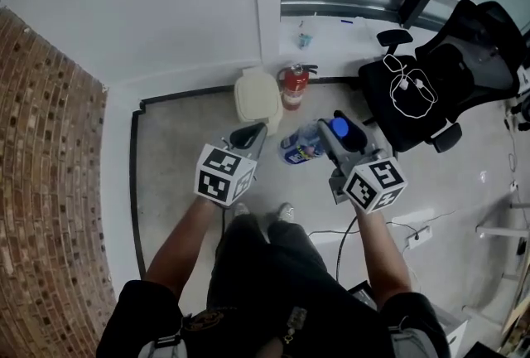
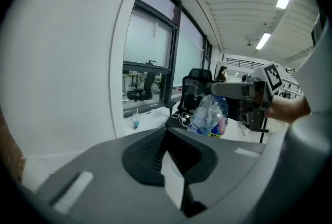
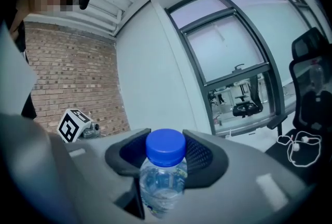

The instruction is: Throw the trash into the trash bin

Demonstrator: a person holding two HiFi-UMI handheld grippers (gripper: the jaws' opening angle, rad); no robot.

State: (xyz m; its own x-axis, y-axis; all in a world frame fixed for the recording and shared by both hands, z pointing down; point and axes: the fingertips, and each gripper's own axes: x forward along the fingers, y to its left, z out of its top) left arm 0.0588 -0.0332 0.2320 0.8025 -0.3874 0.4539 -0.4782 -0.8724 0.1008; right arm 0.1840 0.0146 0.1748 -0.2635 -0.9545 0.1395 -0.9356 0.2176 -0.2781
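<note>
A clear plastic bottle (image 1: 302, 146) with a blue cap (image 3: 165, 146) lies level in front of me, and my right gripper (image 1: 336, 127) is shut on its neck. The left gripper view shows the same bottle (image 2: 210, 114) hanging from that right gripper (image 2: 234, 90). A cream trash bin (image 1: 255, 95) with its lid down stands on the floor by the wall, just beyond both grippers. My left gripper (image 1: 258, 131) points at the bin. Its jaws meet at the tips with nothing seen between them. The bin is in neither gripper view.
A red fire extinguisher (image 1: 294, 84) stands right of the bin. A black office chair (image 1: 431, 91) draped with a white cable is at the right. A power strip (image 1: 418, 234) and cords lie on the floor. A brick wall (image 1: 41, 182) runs along the left.
</note>
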